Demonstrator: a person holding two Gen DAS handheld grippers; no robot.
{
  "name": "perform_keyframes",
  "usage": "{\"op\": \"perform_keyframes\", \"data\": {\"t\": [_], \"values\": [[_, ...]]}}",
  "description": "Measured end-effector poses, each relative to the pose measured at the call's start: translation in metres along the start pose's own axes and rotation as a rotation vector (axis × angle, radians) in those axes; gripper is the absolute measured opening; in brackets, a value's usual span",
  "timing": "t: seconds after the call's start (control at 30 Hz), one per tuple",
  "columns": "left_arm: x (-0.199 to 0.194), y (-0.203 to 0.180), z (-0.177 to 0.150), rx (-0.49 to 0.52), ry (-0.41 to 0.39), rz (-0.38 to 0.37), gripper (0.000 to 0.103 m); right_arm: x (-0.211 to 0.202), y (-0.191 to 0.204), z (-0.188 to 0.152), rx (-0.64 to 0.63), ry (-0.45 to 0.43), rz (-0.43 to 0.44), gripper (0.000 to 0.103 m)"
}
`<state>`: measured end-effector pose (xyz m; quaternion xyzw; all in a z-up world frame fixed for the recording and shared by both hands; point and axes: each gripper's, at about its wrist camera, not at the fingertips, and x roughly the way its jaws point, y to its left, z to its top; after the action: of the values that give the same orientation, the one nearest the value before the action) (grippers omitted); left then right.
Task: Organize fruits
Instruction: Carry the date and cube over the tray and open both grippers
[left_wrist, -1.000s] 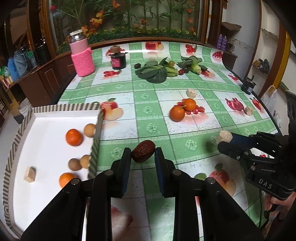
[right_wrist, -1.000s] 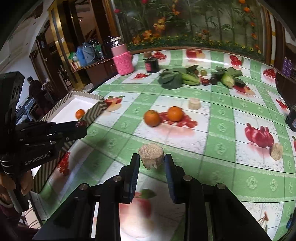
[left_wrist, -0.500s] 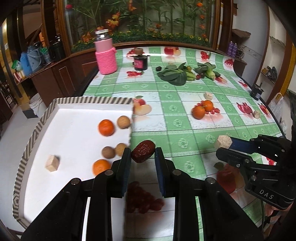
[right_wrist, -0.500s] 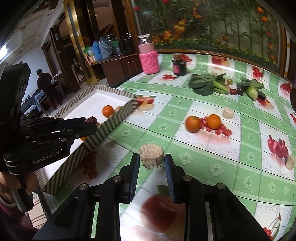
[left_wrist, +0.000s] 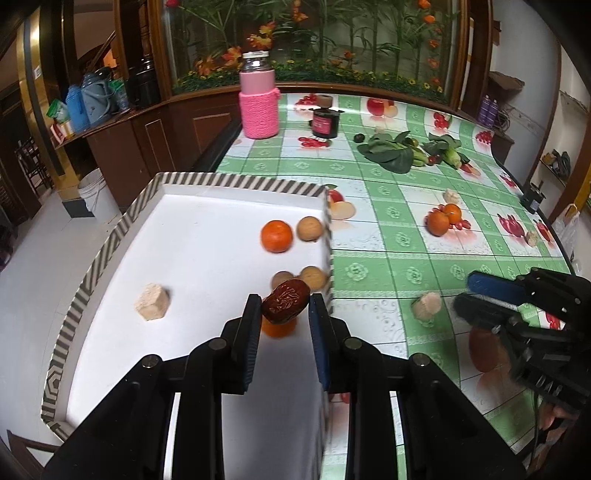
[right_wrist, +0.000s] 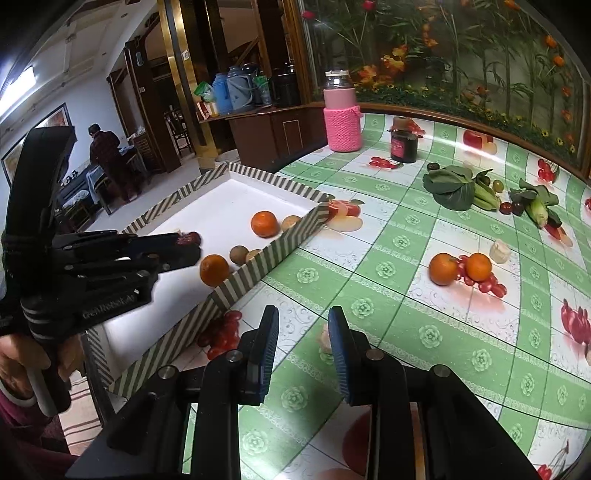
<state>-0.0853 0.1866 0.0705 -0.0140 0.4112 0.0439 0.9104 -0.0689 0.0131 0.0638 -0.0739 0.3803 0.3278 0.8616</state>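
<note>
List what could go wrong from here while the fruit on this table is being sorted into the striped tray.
1. The left gripper pinches the date right above an orange, close to the tray wall. Released here, it could bounce off the orange.
2. The beige block looks blurred beyond the right gripper, whose jaws show nothing between them. It has probably slipped out and may roll away.

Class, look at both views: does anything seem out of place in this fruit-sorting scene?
Yes. A beige block lies in the striped tray beside the oranges, though it is no fruit. Another beige chunk shows loose just beyond the right gripper, whose jaws hold nothing.
</note>
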Motion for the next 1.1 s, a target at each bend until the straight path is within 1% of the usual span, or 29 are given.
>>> {"op": "perform_keyframes", "data": {"t": [0.03,0.1,0.13,0.17,0.2,0.23,0.27,0.33,0.43,0.53,0.6,0.63,0.67,0.7,0.73,0.77,0.93,1.1], "values": [[0.000,0.002,0.000,-0.003,0.001,0.002,0.023,-0.002,-0.005,-0.001,0.013,-0.004,-0.010,0.029],[0.001,0.005,-0.001,-0.009,0.003,-0.001,0.023,-0.004,-0.020,-0.004,0.051,-0.002,-0.023,0.034],[0.001,0.005,-0.001,-0.010,0.003,-0.002,0.023,-0.006,-0.025,-0.005,0.062,0.001,-0.027,0.041],[0.001,0.005,-0.001,-0.011,0.003,-0.003,0.023,-0.008,-0.030,-0.008,0.071,0.005,-0.031,0.050],[0.002,0.006,-0.001,-0.013,0.004,-0.005,0.023,-0.009,-0.034,-0.011,0.073,0.012,-0.038,0.056],[0.003,0.006,-0.001,-0.016,0.007,-0.009,0.023,-0.011,-0.038,-0.014,0.074,0.015,-0.050,0.066],[0.004,0.006,-0.001,-0.017,0.009,-0.013,0.023,-0.013,-0.040,-0.016,0.077,0.010,-0.058,0.072],[0.006,0.005,0.000,-0.015,0.012,-0.014,0.023,-0.016,-0.043,-0.019,0.090,-0.003,-0.047,0.079],[0.008,0.002,0.000,-0.011,0.016,-0.016,0.023,-0.006,-0.039,-0.021,0.079,0.025,-0.032,0.080],[0.008,0.002,0.001,-0.011,0.017,-0.015,0.023,0.013,-0.026,-0.021,0.034,0.043,-0.024,0.079],[0.008,0.002,0.001,-0.012,0.018,-0.012,0.023,0.028,-0.019,-0.019,0.011,0.059,-0.015,0.076],[0.008,0.003,0.001,-0.014,0.019,-0.011,0.023,0.034,-0.016,-0.018,-0.001,0.066,-0.020,0.070],[0.009,0.004,0.001,-0.017,0.020,-0.009,0.023,0.042,-0.013,-0.017,-0.023,0.081,-0.031,0.057],[0.009,0.005,0.001,-0.019,0.020,-0.006,0.023,0.049,-0.011,-0.017,-0.041,0.097,-0.037,0.050],[0.009,0.007,0.001,-0.023,0.020,-0.004,0.023,0.054,-0.011,-0.018,-0.051,0.113,-0.042,0.034],[0.010,0.009,0.001,-0.028,0.021,-0.002,0.023,0.060,-0.010,-0.019,-0.057,0.123,-0.054,0.029],[0.011,0.018,0.000,-0.044,0.024,0.004,0.023,0.051,-0.015,-0.017,-0.027,0.088,-0.044,0.029],[0.006,0.030,-0.001,-0.061,0.020,0.003,0.023,0.033,-0.006,-0.005,-0.019,0.054,0.005,0.029]]}}
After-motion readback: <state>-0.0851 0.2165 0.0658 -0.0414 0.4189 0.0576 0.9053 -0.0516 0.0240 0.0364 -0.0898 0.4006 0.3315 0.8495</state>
